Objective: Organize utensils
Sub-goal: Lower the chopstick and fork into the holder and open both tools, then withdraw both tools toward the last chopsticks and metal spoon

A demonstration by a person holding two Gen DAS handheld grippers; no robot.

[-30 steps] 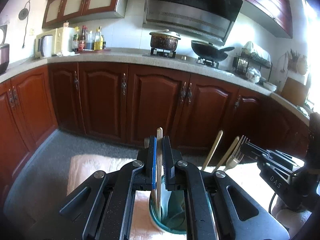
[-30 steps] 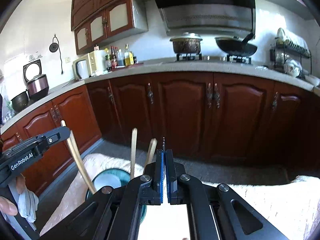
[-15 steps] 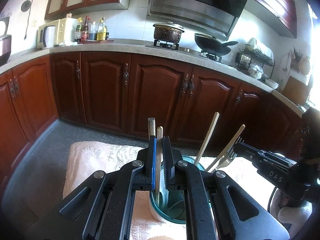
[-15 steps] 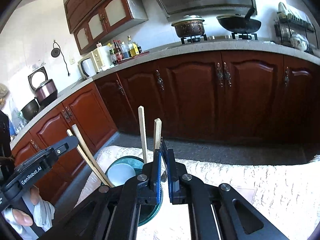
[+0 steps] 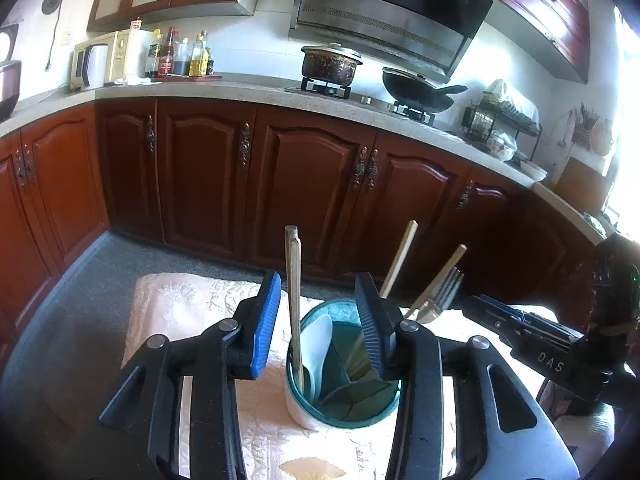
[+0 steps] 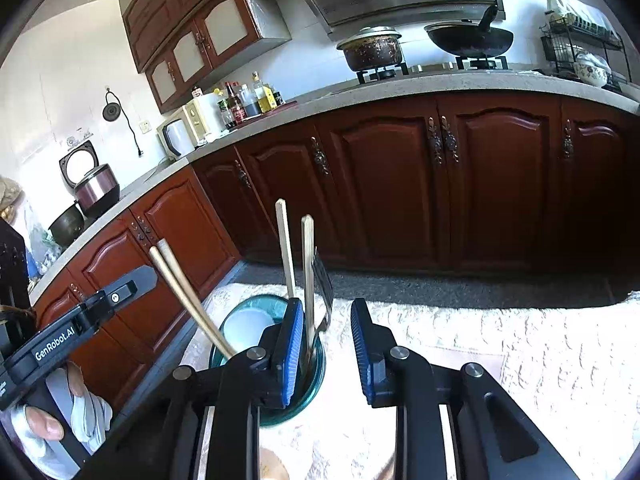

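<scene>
A kitchen fills the background: a long run of dark red wooden cabinets [image 5: 312, 176] under a grey stone counter [image 5: 248, 90], with matching wall cabinets [image 6: 208, 28] and a steel range hood [image 5: 392, 12] above. On the counter stand a lidded pot [image 5: 330, 64] and a black wok [image 5: 416, 90] on the stove, a cluster of bottles [image 5: 180, 56] beside a cream appliance, a dish rack [image 5: 500, 120] at the far right, and a rice cooker [image 6: 94, 184] at the left end. The floor [image 5: 132, 252] is grey and speckled. In front, the desk [image 6: 520, 344] is covered with a pale embossed cloth lit by strong sun. On it stands a teal utensil cup [image 5: 344, 364], holding a white spoon [image 5: 320, 344], upright wooden chopsticks [image 5: 294, 280], two more wooden handles leaning to the right [image 5: 400, 256] and a metal fork [image 5: 440, 296] with tines up. The left hand-held gripper [image 5: 320, 320] hangs over the cup with its blue-padded jaws spread apart, the chopsticks standing free between them. The right hand-held gripper [image 6: 326, 348] sits just beside the cup, jaws likewise apart and holding nothing.
</scene>
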